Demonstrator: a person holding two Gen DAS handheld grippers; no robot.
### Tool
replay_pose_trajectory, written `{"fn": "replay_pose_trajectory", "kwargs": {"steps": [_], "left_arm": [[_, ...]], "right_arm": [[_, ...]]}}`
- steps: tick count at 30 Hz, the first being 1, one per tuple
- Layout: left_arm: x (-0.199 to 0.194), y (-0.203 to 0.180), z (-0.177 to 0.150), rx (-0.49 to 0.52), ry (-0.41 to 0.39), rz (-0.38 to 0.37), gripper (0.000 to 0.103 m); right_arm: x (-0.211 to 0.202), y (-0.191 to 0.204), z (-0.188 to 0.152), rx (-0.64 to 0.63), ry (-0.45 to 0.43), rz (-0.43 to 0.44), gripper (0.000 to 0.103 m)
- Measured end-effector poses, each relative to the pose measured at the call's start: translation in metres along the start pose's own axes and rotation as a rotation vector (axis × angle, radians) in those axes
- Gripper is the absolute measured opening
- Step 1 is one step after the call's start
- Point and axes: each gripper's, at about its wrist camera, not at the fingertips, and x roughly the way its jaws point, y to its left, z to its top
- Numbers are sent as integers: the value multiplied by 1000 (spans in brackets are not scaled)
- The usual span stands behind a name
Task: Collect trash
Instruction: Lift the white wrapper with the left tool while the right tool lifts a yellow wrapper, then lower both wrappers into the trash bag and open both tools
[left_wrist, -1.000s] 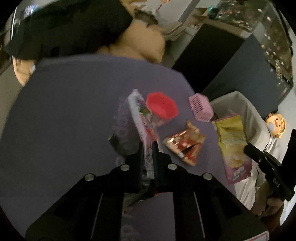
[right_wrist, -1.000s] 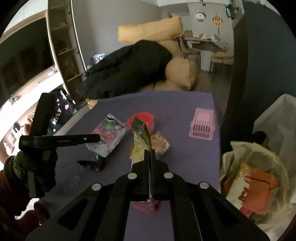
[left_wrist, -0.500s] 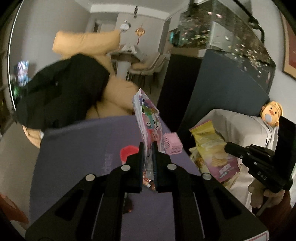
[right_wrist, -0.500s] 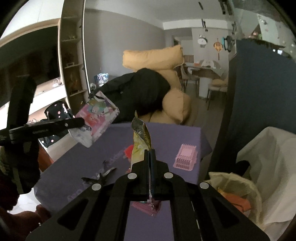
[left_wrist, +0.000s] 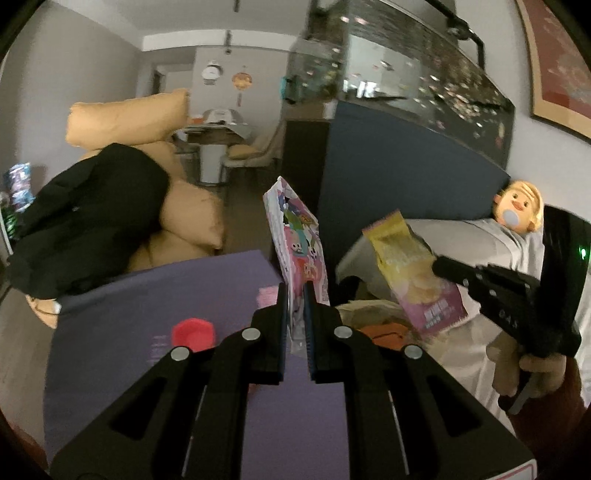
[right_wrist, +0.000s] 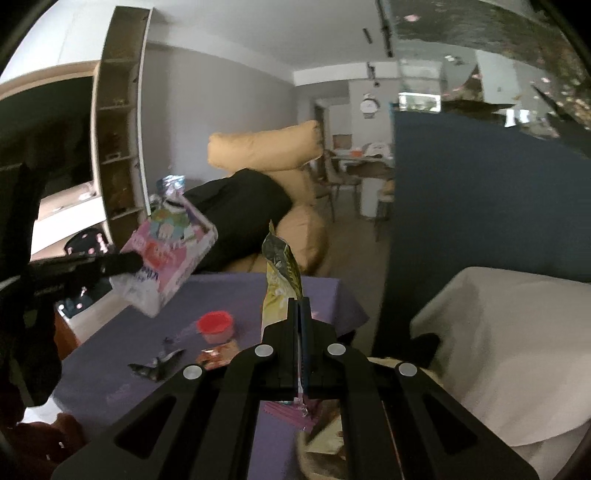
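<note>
A pink packet (left_wrist: 295, 243) is pinched in the left claw (left_wrist: 295, 314), a yellow packet (right_wrist: 279, 284) in the right claw (right_wrist: 300, 332). Both are held clear of the bench (left_wrist: 147, 295), probably for dropping into the bag (left_wrist: 373, 310).

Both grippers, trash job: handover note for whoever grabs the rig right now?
Left gripper: shut on the pink cartoon wrapper, lifted clear of the purple table.
Right gripper: shut on the yellow chip bag, also in the air.
Trash bag sits open just off the table's right edge, orange packaging already inside.
Done: both pieces picked up.
Left: drop both into the bag, then fetch the red cup, the orange snack wrapper and the dark wrapper on the table.
</note>
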Motion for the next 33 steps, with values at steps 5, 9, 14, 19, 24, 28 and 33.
{"fn": "replay_pose_trajectory", "kwargs": {"steps": [5,9,14,19,24,28,33], "left_arm": [[19,-23,-2,22,34,-52,8],[36,-38,-3,21,56,-75,8],[58,-44,-9,-7,85,-85,8],[86,-40,-23,-88,149,-150,8],[122,-43,-46,-127,250,-189,8],[146,-57,-55,-91,288,-190,8],[170,-78,-61,-67,329,-230,8]], "right_arm": [[-11,-24,-2,24,-2,-53,4],[-14,-41,-6,50,2,-86,4],[-11,-54,-12,67,12,-107,4],[-1,-68,-24,92,34,-122,4],[8,-83,-36,127,57,-139,4],[13,-97,-45,159,76,-160,4],[11,-107,-52,187,78,-186,4]]}}
